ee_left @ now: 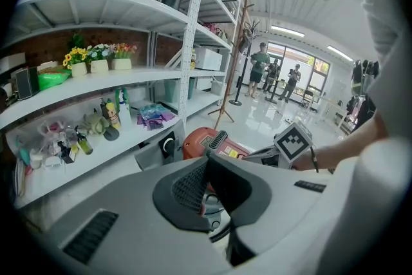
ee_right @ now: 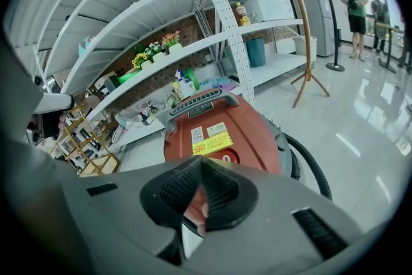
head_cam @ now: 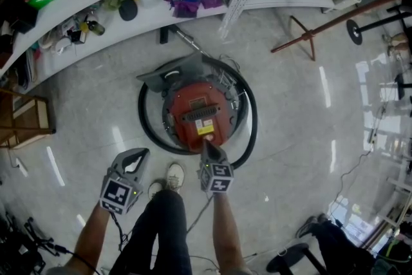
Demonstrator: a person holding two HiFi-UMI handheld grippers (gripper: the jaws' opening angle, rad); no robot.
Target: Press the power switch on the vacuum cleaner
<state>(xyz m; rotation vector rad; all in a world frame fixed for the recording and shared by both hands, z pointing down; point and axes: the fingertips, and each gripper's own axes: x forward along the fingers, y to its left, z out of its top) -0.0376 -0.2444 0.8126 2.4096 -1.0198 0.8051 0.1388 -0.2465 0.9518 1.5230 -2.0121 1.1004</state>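
While the right gripper — jaws together, gripping nothing — has its tip at the near edge of the red vacuum cleaner, the left gripper hangs beside it over the floor, likewise closed and empty.

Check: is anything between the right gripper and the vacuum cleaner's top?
Nothing visible. The shut right gripper points at the near edge of the red vacuum cleaner, just below its yellow sticker; the hose loops around the base.
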